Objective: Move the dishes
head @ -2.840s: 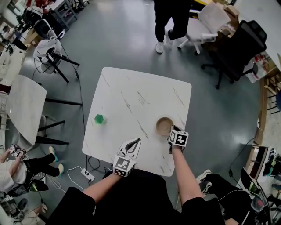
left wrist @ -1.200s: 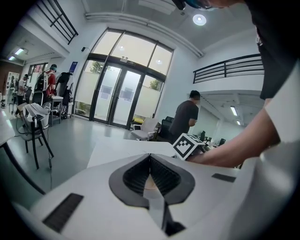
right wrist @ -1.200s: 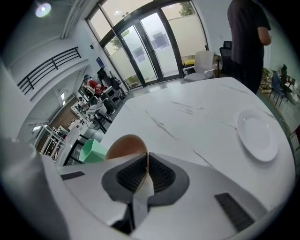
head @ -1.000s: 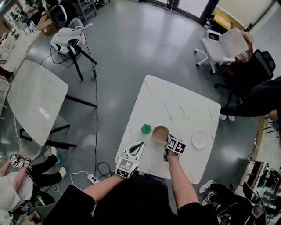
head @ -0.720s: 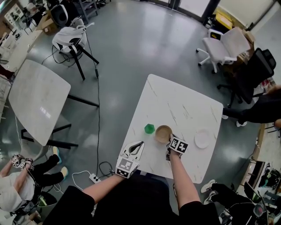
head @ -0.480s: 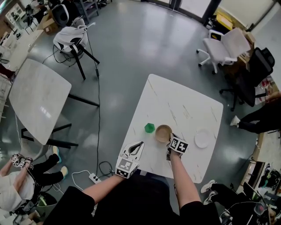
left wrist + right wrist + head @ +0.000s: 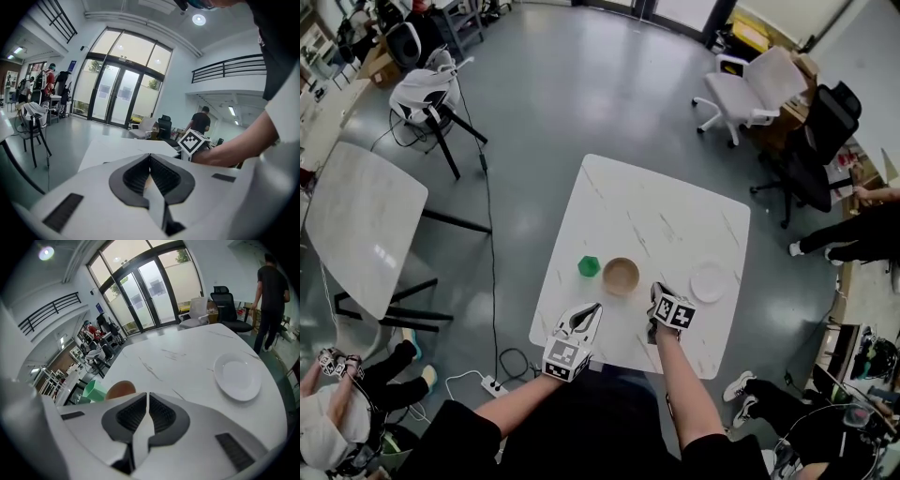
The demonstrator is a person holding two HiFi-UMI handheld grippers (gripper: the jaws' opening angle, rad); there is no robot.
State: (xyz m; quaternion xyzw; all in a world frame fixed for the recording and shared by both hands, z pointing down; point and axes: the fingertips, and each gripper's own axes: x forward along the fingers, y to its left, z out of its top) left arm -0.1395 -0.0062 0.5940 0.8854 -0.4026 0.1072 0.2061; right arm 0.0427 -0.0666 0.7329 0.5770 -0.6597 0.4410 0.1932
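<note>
Sitting just below the middle of the head view, the brown bowl (image 7: 621,276) rests on the white marbled bench (image 7: 647,211). A green cup (image 7: 589,266) stands just beside it on its left, and a white plate (image 7: 709,280) lies apart to its right. The right tool (image 7: 655,292) is at the bowl's lower right, between bowl and plate, its jaws all but together on nothing. The left tool (image 7: 594,307), below the bowl near the bench's lower edge, is closed and empty.
</note>
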